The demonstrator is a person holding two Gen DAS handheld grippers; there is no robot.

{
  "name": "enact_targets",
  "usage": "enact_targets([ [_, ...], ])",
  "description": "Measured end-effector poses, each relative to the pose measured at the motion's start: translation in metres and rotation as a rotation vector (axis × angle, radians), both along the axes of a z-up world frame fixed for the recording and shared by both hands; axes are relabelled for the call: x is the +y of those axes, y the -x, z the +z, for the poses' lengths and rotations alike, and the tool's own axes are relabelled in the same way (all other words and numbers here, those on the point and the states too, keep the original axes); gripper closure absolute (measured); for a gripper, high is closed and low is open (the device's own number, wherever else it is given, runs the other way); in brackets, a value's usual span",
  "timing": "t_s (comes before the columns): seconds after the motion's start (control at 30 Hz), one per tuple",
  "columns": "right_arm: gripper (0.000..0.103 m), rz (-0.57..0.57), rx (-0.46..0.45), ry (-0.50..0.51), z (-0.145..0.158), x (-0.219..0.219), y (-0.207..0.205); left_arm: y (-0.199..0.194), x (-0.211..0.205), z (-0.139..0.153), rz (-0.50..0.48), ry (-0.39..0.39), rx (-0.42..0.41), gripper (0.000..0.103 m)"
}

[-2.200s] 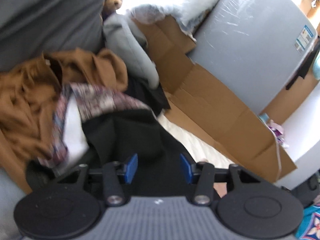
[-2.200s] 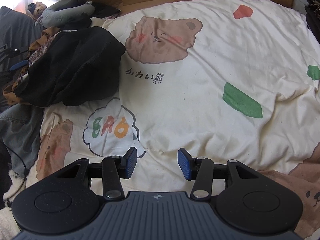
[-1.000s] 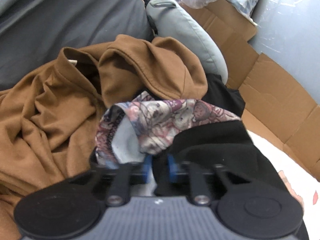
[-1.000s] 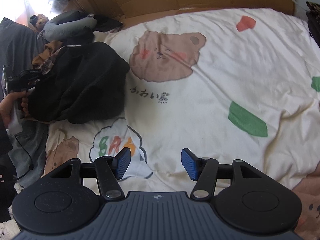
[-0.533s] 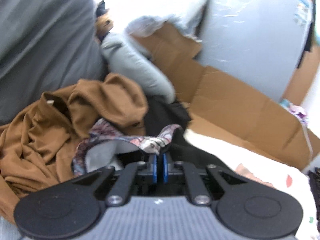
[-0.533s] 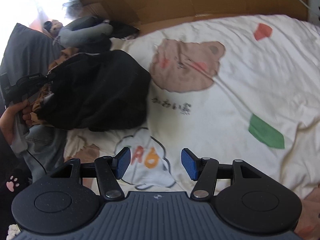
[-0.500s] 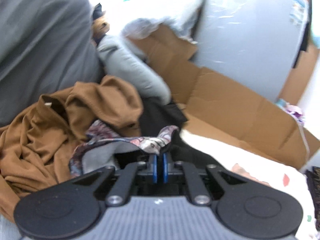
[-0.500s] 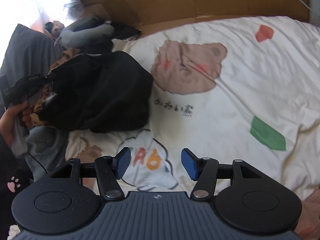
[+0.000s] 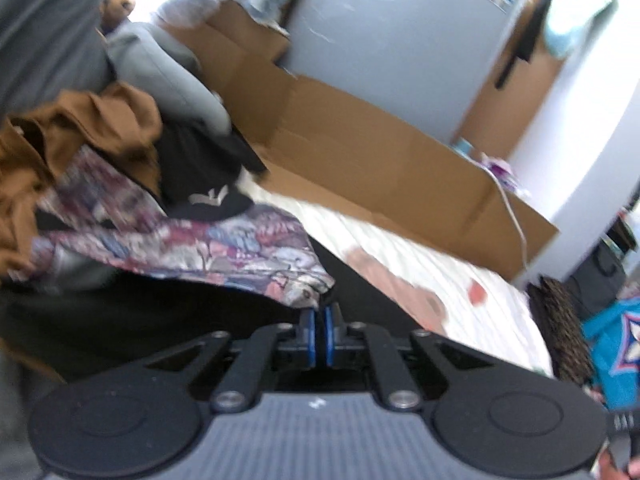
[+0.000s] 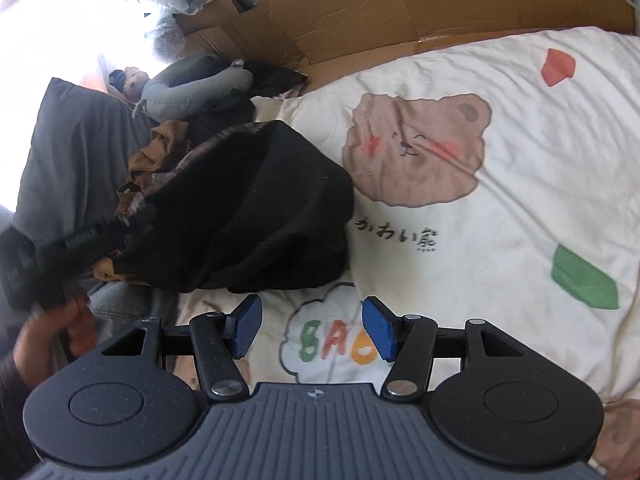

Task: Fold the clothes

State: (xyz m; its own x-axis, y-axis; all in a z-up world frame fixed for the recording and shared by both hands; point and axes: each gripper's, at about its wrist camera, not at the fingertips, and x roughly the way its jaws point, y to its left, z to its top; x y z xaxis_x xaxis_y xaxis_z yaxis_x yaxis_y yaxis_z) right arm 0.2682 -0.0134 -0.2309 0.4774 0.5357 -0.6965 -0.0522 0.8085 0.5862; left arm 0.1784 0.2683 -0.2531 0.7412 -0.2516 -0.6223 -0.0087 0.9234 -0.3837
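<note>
Left wrist: left claw pinching patterned garment; right claw agape.

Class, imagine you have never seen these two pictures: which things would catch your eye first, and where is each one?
The cream bedspread with a cartoon bear print fills the right of the right wrist view, with a heaped black garment at its left edge. In the left wrist view, the left tongs are shut on a multicoloured patterned cloth stretched over the pile. The right tongs hang open over the spread.
</note>
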Motion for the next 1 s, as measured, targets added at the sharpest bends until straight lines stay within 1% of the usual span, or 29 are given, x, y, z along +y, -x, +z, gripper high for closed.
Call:
enact_targets([
  [0.13, 0.041, -0.002, 0.003, -0.073, 0.001, 0.011, -0.009, 0.016, -0.023, -0.011, -0.063, 0.030, 0.036, 0.098],
  [0.2, 0.042, -0.009, 0.032, -0.133, -0.003, 0.017, -0.016, 0.025, -0.033, -0.013, -0.056, 0.048, 0.050, 0.098],
  [0.27, 0.043, -0.013, 0.067, -0.207, -0.008, 0.023, -0.022, 0.031, -0.040, -0.016, -0.068, 0.064, 0.064, 0.098],
  [0.33, 0.045, -0.017, 0.093, -0.253, -0.014, 0.028, -0.026, 0.037, -0.046, -0.018, -0.086, 0.072, 0.077, 0.098],
  [0.5, 0.045, 0.004, 0.132, -0.295, -0.025, 0.041, -0.031, 0.051, -0.059, -0.022, -0.121, 0.086, 0.097, 0.098],
  [0.63, 0.045, 0.025, 0.187, -0.344, -0.038, 0.047, -0.035, 0.058, -0.074, -0.024, -0.151, 0.092, 0.107, 0.098],
  [0.8, 0.045, -0.001, 0.229, -0.414, -0.054, 0.048, -0.038, 0.072, -0.084, -0.028, -0.169, 0.133, 0.131, 0.098],
  [1.0, 0.045, -0.038, 0.296, -0.500, -0.072, 0.047, -0.042, 0.091, -0.090, -0.026, -0.228, 0.161, 0.123, 0.098],
])
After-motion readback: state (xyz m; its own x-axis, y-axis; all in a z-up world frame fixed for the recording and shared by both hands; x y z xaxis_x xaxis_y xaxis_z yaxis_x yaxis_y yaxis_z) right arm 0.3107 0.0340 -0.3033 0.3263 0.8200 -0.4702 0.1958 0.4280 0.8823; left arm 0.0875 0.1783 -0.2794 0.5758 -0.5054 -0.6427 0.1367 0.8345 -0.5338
